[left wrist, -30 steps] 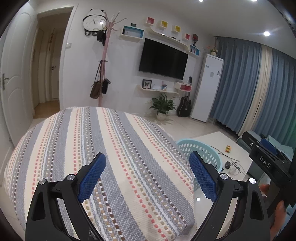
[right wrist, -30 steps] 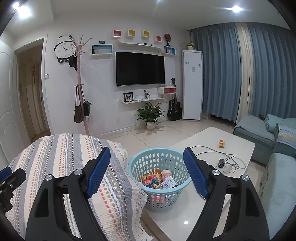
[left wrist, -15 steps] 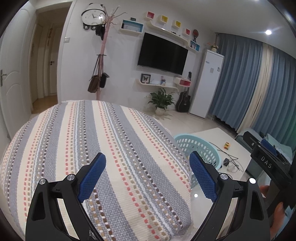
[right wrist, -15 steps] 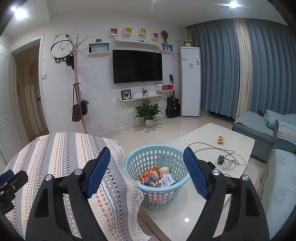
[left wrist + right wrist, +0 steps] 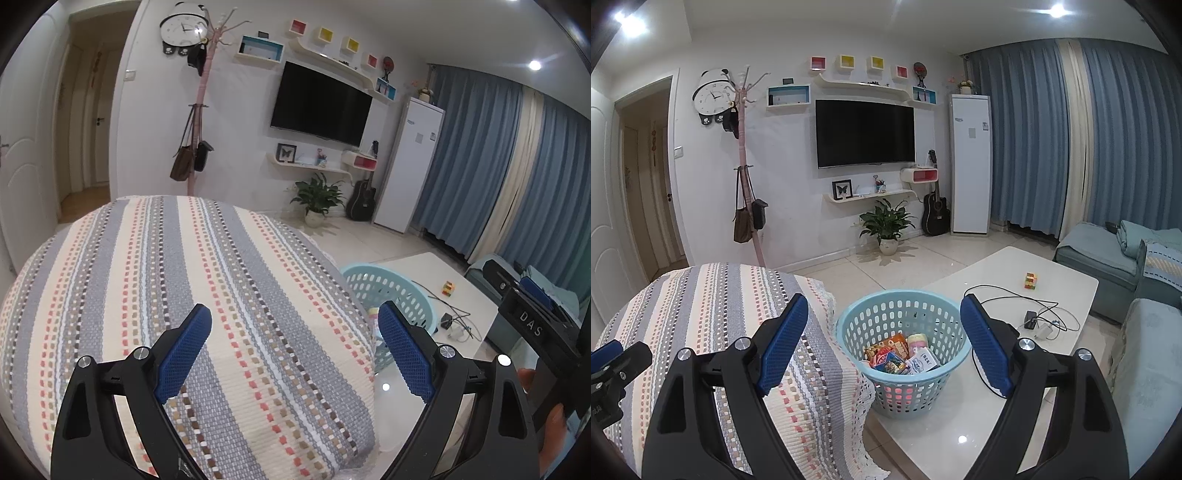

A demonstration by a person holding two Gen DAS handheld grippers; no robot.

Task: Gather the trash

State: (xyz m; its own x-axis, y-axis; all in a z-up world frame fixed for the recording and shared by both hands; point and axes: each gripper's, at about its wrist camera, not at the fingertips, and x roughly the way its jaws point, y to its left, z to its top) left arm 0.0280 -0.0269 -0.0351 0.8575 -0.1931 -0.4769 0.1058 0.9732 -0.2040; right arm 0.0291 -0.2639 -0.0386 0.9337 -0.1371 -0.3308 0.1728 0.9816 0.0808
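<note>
Trash point(image 5: 900, 355) lies jumbled in the upright basket point(image 5: 849, 334); both hand-held grippers empty, right point(image 5: 884, 345) opening, left point(image 5: 295, 349) apart

The basket point(image 5: 903, 334) stood on the tabletop's point(image 5: 1004, 273) near corner, packets point(image 5: 897, 354) inside. A blanket point(image 5: 720, 314) lay just left. Cables point(image 5: 1030, 310) and a cube point(image 5: 1030, 280) lay right, farther back.

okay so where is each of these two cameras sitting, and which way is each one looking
Left wrist: on the left gripper, looking forward and a little down over the striped cover; both blue pads, open and empty, plus fingertips at the right edge.
Right wrist: on the right gripper, jaws opening, facing the basket of packets on the white table.
Shared: cover, basket, table, TV.
</note>
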